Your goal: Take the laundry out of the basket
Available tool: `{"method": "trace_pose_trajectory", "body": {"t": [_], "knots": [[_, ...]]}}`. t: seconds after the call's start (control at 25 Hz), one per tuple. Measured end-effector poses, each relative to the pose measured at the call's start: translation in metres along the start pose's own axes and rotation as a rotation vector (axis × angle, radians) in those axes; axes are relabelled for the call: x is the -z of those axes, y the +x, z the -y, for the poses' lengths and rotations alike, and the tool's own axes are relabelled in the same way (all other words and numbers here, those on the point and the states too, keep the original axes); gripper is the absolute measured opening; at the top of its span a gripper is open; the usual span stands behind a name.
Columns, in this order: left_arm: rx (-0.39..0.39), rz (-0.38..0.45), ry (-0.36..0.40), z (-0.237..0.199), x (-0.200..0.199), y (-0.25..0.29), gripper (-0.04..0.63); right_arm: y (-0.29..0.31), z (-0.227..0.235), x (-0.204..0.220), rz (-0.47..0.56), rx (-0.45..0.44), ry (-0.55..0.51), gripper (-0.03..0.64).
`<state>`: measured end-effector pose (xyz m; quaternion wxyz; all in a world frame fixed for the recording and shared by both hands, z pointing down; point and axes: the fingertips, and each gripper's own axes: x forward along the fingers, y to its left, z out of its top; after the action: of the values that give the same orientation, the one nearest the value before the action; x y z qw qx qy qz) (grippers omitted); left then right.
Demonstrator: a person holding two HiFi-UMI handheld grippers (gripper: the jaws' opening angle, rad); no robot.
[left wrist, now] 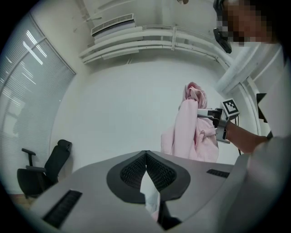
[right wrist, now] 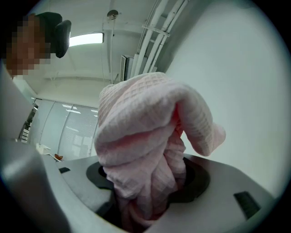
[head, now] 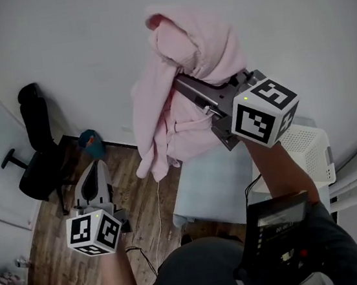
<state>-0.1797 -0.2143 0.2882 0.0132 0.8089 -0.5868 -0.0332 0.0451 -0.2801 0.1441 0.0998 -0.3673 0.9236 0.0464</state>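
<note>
**A:** In the head view, which way does the pink cloth [head: 161, 108] run?

**B:** Its long way is up and down. A bunched end flops above the right tongs [head: 187, 86], and the rest drops toward the wooden floor [head: 56, 252]. It hangs in the air in front of the white wall [head: 87, 40], apart from the white basket [head: 312, 144] lower at the right.

**A:** And the room?

**B:** A black office chair [head: 37, 157] stands by the wall at the left. The left tongs [head: 96, 169] sit low at the left, well apart from the cloth.

**A:** What does the left gripper view show?

**B:** Those jaws meet at the tips. A pale sliver shows in the gap behind the tips, and I cannot tell what it is. Beyond them the cloth hangs upright at the right, against the wall, and the right tongs bite it from the side near its top. Window blinds [left wrist: 32, 63] run along the left.

**A:** And the right gripper view?

**B:** The jaws are clamped on the cloth, and its thick folds hold them partway apart. The waffle-textured cloth fills the gap, piles up above the jaws and folds over to the right. A ceiling light [right wrist: 86, 38] glows behind it.
</note>
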Motion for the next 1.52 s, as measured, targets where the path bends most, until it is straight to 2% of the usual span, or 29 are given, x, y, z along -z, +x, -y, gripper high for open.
{"method": "trace_pose_trajectory", "body": {"t": [0.2, 0.32, 0.48, 0.84, 1.16, 1.52], "knots": [[-0.064, -0.001, 0.065, -0.004, -0.010, -0.014, 0.008, 0.014, -0.029, 0.035, -0.026, -0.066, 0.040, 0.304], [-0.097, -0.008, 0.079, -0.014, -0.008, -0.026, 0.008, 0.024, -0.050, 0.056, -0.046, -0.089, 0.036, 0.304], [-0.110, -0.023, 0.080, -0.011, -0.002, -0.016, 0.008, 0.029, -0.047, 0.067, -0.058, -0.087, 0.051, 0.305], [-0.087, -0.048, 0.045, -0.009, 0.006, 0.003, 0.008, 0.030, -0.045, 0.091, -0.136, -0.053, 0.016, 0.305], [-0.069, -0.056, 0.029, -0.013, 0.005, 0.015, 0.008, 0.032, -0.039, 0.096, -0.143, -0.027, 0.052, 0.305], [-0.053, -0.052, 0.018, -0.011, 0.003, 0.018, 0.008, 0.029, -0.039, 0.089, -0.134, -0.016, 0.045, 0.305]]}}
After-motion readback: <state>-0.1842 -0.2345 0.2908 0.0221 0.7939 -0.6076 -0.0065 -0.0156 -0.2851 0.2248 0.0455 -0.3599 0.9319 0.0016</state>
